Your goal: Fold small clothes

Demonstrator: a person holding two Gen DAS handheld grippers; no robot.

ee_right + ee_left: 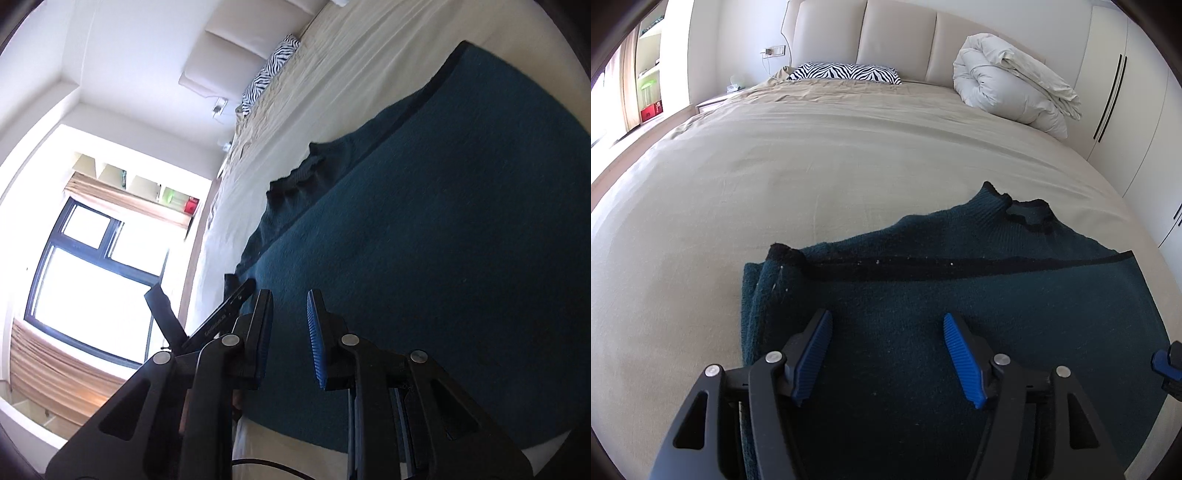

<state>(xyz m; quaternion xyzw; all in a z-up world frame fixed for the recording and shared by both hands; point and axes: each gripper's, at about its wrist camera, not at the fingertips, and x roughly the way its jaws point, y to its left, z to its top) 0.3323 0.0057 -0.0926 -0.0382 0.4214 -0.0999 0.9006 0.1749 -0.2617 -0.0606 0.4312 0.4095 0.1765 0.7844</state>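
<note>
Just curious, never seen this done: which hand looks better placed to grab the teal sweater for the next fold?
Probably left: its tongs hang wide open over the teal sweater, near its folded edge. The right tongs are narrower and tilted sideways.

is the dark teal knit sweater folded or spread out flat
Partly folded: the dark teal knit sweater lies on the beige bed sheet with its left side doubled into layers, collar still exposed.

Left wrist view: close above sweater, facing headboard. Right view rolled sideways; both share sweater.
</note>
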